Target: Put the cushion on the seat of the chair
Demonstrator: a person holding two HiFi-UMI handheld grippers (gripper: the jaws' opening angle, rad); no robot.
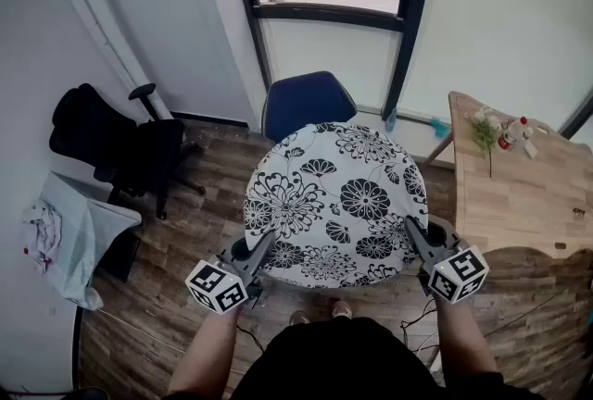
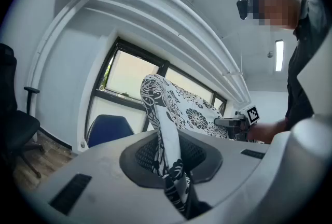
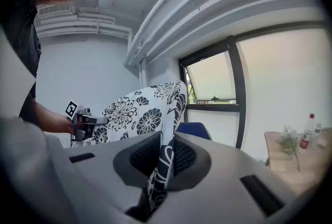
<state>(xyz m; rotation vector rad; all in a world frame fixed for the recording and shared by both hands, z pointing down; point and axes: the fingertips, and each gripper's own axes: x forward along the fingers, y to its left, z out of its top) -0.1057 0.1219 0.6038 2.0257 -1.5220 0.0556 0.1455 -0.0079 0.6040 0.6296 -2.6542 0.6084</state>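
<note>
Blue chair [image 1: 308, 102] at twelve o'clock beyond my cushion [image 1: 335, 204], wooden table [image 1: 519, 194] at three; left gripper [image 1: 264, 243] and right gripper [image 1: 411, 231] clamp its rim at seven and five.

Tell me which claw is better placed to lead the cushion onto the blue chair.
Left, marginally. The left claw and right claw are both shut on the cushion, so they move together, but the blue chair sits left of the cushion's middle, on the left claw's side.
</note>
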